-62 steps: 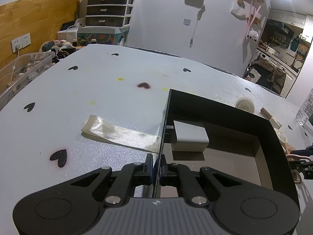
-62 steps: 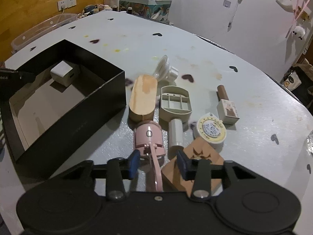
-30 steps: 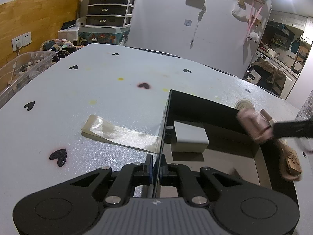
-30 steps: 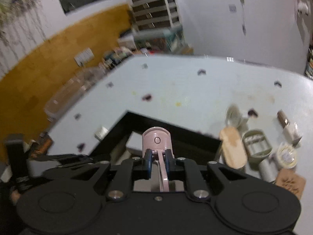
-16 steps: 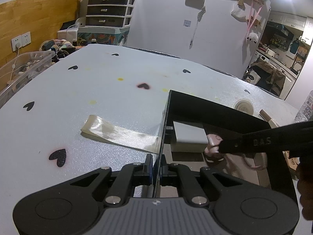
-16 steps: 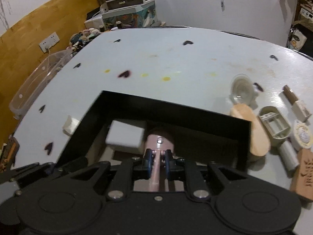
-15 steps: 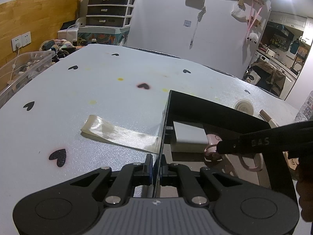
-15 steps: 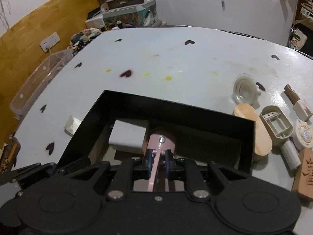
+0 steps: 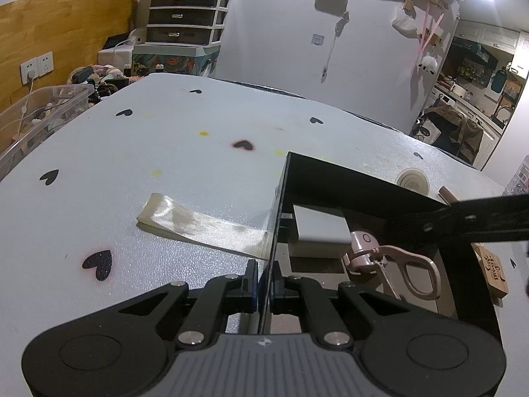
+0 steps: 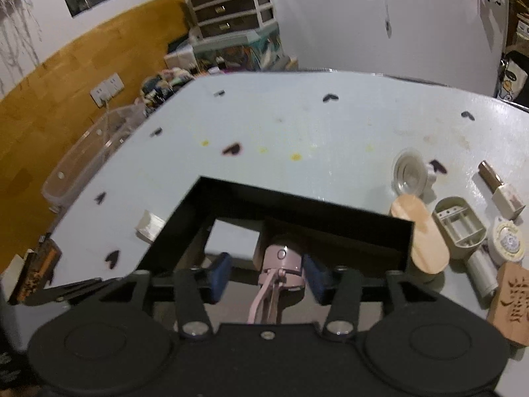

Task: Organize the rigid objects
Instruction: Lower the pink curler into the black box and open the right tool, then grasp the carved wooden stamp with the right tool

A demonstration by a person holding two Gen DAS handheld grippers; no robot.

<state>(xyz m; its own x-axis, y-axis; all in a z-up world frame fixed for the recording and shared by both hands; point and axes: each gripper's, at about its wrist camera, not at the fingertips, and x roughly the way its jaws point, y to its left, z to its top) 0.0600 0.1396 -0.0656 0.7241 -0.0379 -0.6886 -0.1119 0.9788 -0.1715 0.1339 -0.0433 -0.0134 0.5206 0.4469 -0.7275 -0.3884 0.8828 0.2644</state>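
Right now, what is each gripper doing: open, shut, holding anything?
Left gripper: shut on the black box wall.
Right gripper: jaws just opened, pink tool lies released between them.

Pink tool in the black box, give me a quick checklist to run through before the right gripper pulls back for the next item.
1. Right gripper let go: ok. Its jaws have just been opening, and the pads stand clear on both sides of the pink tool.
2. Pink tool inside the black box: ok, it lies on the floor beside the white block.
3. Pink tool settled and still: cannot tell.
4. Left gripper steadying the box: ok, shut on the near wall.
5. Items left outside the box: ok, the wooden oval, grey tray and carved wooden block lie to its right.
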